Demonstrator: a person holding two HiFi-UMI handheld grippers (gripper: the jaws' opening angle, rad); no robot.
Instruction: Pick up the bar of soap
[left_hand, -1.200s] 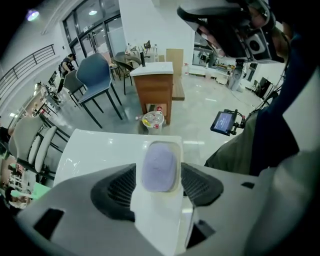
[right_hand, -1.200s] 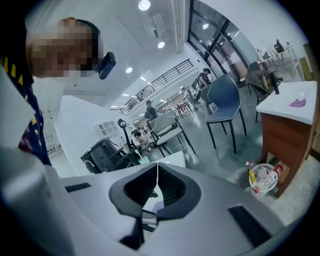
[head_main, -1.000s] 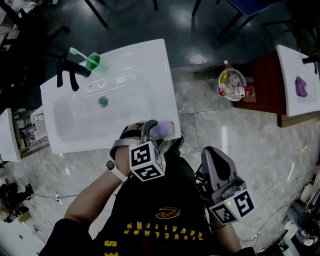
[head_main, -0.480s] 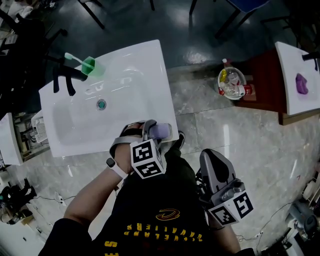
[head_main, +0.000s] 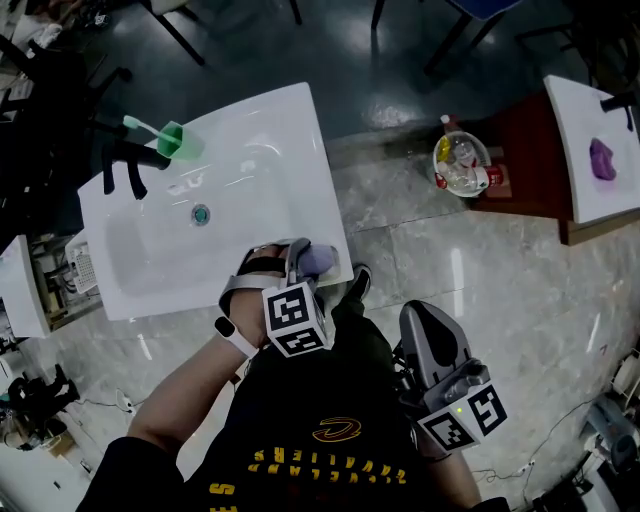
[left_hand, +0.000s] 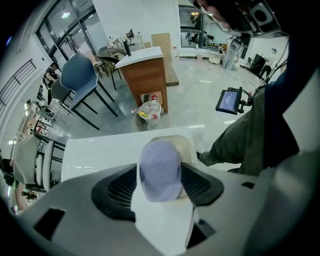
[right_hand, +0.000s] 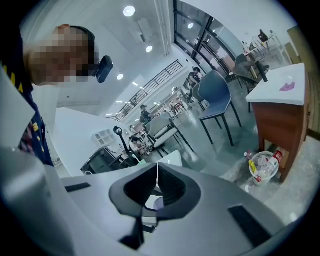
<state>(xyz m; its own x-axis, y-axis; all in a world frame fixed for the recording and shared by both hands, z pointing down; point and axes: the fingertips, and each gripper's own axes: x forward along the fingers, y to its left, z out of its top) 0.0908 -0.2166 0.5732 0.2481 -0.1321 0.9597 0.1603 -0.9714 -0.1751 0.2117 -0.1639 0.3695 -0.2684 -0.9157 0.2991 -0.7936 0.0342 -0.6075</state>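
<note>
Lilac soap (left_hand: 160, 172) gripped in left claw (left_hand: 161, 162); overhead, seemingly above sink (head_main: 250, 130).

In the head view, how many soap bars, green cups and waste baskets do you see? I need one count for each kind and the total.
soap bars: 2
green cups: 1
waste baskets: 1
total: 4

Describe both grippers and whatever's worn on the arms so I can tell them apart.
The left gripper and right gripper are grey plastic shells with black ribbed pads. Each carries a white cube of black square markers; the right one's cube shows a small green light. The left wrist wears a white-strapped watch; the shirt is black with yellow lettering.
</note>
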